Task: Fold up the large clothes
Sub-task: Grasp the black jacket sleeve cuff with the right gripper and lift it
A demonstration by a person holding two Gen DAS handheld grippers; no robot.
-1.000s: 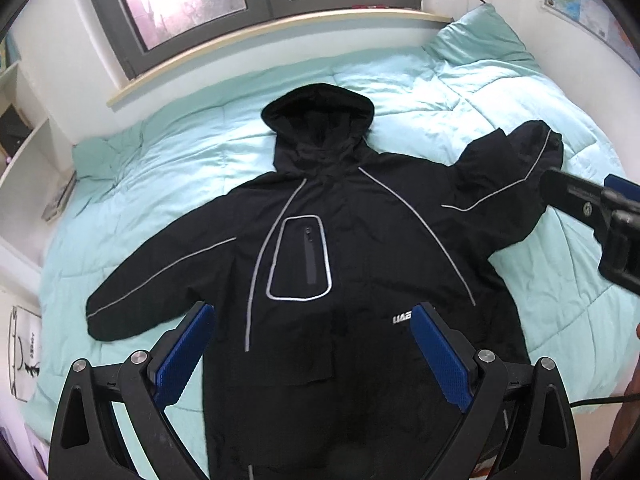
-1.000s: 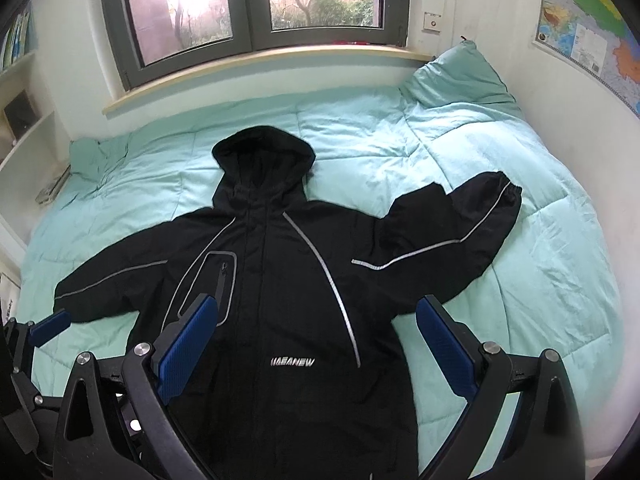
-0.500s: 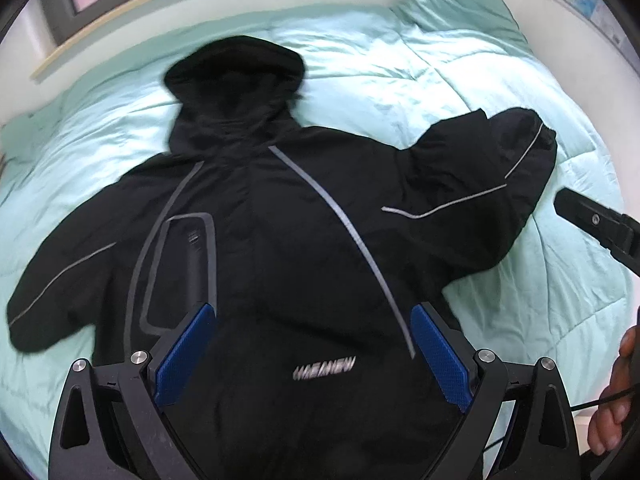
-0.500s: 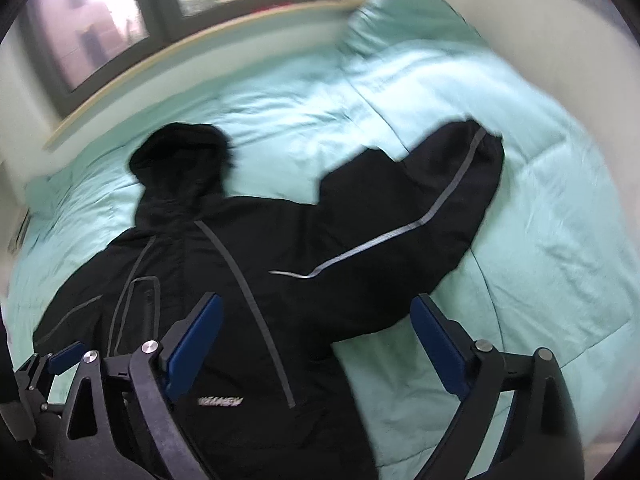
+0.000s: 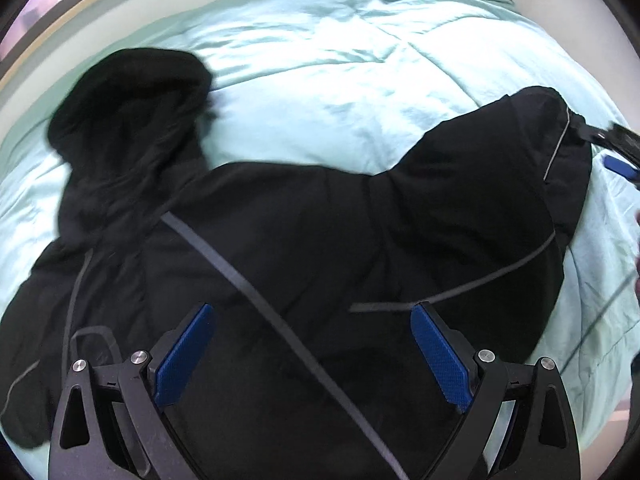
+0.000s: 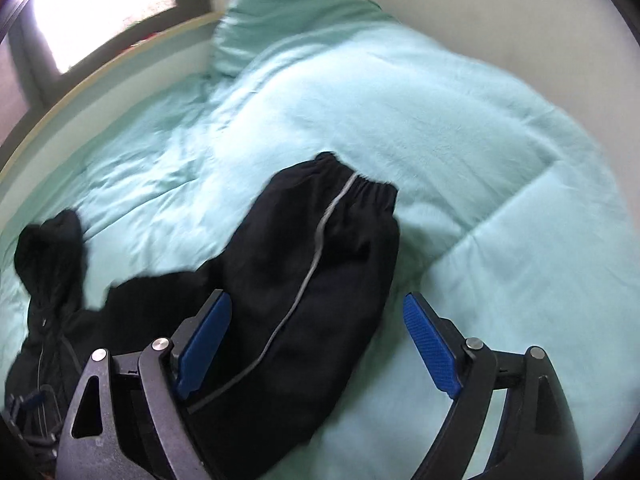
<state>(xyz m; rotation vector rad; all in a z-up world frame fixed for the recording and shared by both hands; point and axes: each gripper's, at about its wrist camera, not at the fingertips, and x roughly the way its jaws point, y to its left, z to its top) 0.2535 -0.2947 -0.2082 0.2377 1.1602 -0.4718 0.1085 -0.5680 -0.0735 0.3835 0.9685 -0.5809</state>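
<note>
Pretty clearly a bedroom at home. There's a bed with a mint duvet (image 6: 460, 128) and a pillow (image 6: 280, 12) at the far end. A window (image 6: 100, 12) sits right behind it.

- Bare duvet (image 6: 460, 128) beyond and right of the jacket sleeve (image 6: 320, 264): open room.
- Pillow (image 6: 280, 12) and wall close off the far corner.
- Window sill (image 5: 60, 36) bounds the bed's far edge behind the hood (image 5: 128, 96).
</note>
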